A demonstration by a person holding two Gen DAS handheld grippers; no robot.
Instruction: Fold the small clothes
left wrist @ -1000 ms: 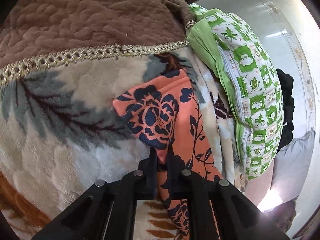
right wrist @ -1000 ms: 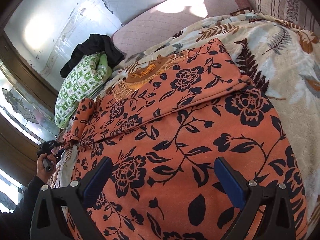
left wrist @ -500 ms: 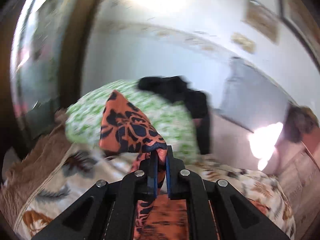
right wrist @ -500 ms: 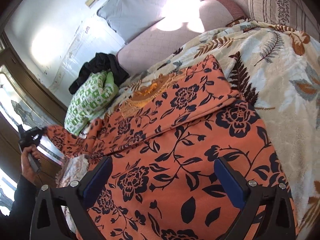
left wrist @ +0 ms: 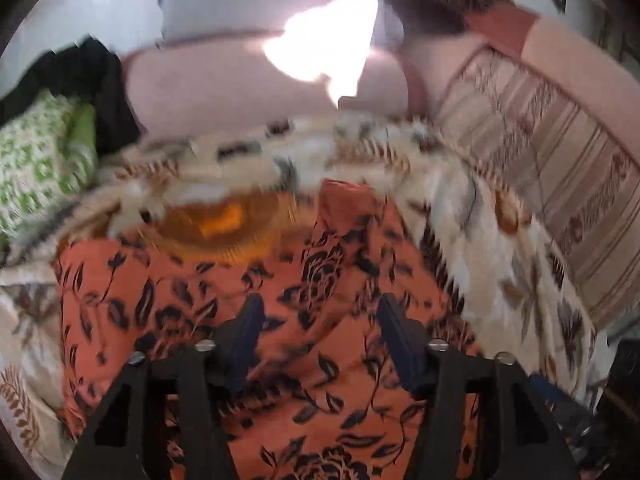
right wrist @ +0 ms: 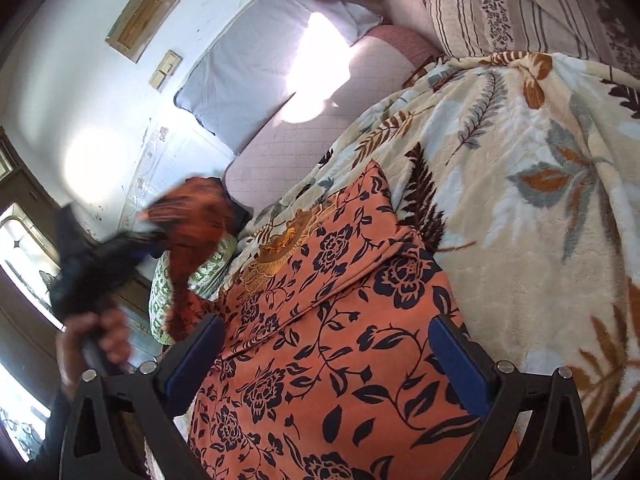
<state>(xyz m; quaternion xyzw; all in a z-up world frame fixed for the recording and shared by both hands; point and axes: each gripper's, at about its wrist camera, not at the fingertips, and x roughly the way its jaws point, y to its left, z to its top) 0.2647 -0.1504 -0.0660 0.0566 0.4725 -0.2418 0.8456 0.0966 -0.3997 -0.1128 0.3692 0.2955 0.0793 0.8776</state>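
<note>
My left camera looks low and close along the orange floral garment (left wrist: 248,304) toward the pillows at the bed's head. My right camera sits close above that garment (right wrist: 340,344), facing the same head end. Both share the leaf-print blanket (left wrist: 472,216) (right wrist: 520,184).

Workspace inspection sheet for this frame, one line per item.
Surface: leaf-print blanket spread over the bed.
Job's things: orange floral garment lies on the blanket and is partly folded. One end is up in the air at the left and blurred.
Clutter: green patterned pillow, black garment, striped pillow.
Grippers: left gripper has its fingers apart above the garment, with nothing between them. Right gripper has its fingers wide apart over the garment.
Cables: nothing seen.
Surroundings: white wall with a switch plate, grey pillow, and a sun patch on the bed.
</note>
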